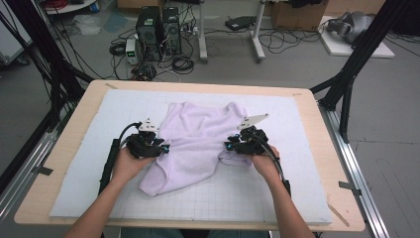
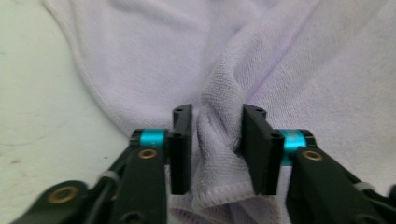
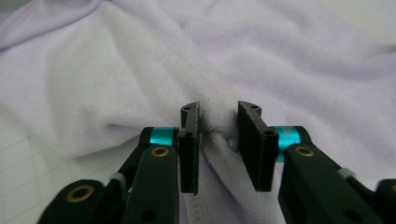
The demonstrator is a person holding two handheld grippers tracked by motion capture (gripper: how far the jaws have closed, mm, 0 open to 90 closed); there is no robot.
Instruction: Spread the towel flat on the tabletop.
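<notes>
A pale lilac towel (image 1: 195, 136) lies rumpled on the white gridded mat (image 1: 247, 198). My left gripper (image 1: 166, 147) sits at the towel's left edge, and my right gripper (image 1: 228, 145) at its right edge, both pointing inward. In the left gripper view the jaws (image 2: 215, 114) stand apart with a raised fold of the towel (image 2: 219, 88) between them, its hemmed edge hanging slack. In the right gripper view the jaws (image 3: 218, 109) are likewise apart around a ridge of the towel (image 3: 140, 79), with a gap beside the pads. The cloth's lower corner (image 1: 151, 187) points toward the person.
The mat covers a wooden table (image 1: 79, 129) with bare margins at left and right. Black frame legs (image 1: 346, 84) stand at the far corners. Computer towers (image 1: 158, 32) and cables lie on the floor beyond the table.
</notes>
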